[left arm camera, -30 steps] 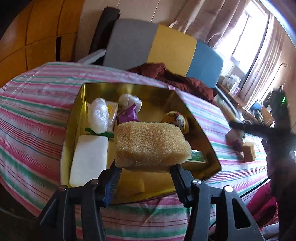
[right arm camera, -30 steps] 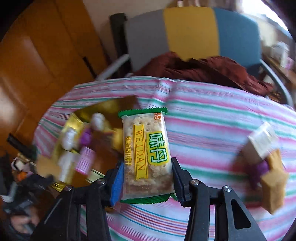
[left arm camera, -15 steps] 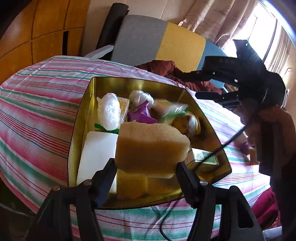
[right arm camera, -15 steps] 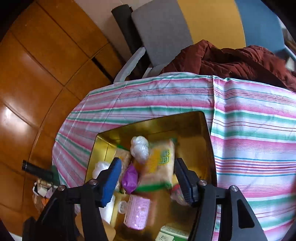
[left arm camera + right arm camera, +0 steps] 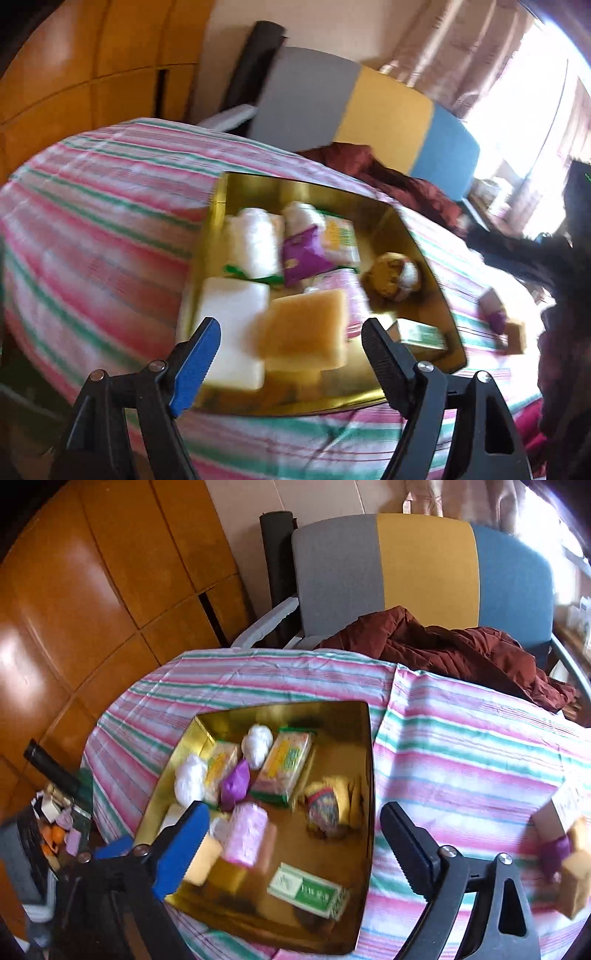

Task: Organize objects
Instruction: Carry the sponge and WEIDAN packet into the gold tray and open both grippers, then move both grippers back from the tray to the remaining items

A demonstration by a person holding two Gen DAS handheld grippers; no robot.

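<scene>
A gold tin [image 5: 303, 192] sits on the striped tablecloth [image 5: 92, 221] with several snacks and packets in it. The yellow sponge [image 5: 306, 332] lies free at the tin's near end, beside a white block [image 5: 232, 317]. My left gripper [image 5: 290, 325] hangs over it with jaws opening and pads off the sponge. In the right wrist view the cracker packet [image 5: 284, 771] lies inside the tin [image 5: 369, 775], next to a purple wrapper [image 5: 234, 784]. My right gripper [image 5: 295, 808] is above the tin, jaws opening, with nothing between them.
Loose small blocks [image 5: 569, 849] lie on the cloth at the right. A green box [image 5: 308, 891] and a pink packet [image 5: 245, 832] fill the tin's near end. Behind the table are a grey, yellow and blue chair [image 5: 406, 572] and a maroon jacket [image 5: 461, 653].
My left gripper opened and the sponge dropped into the tin. My right gripper carried the cracker packet over the tin, opened, and the packet now lies inside.
</scene>
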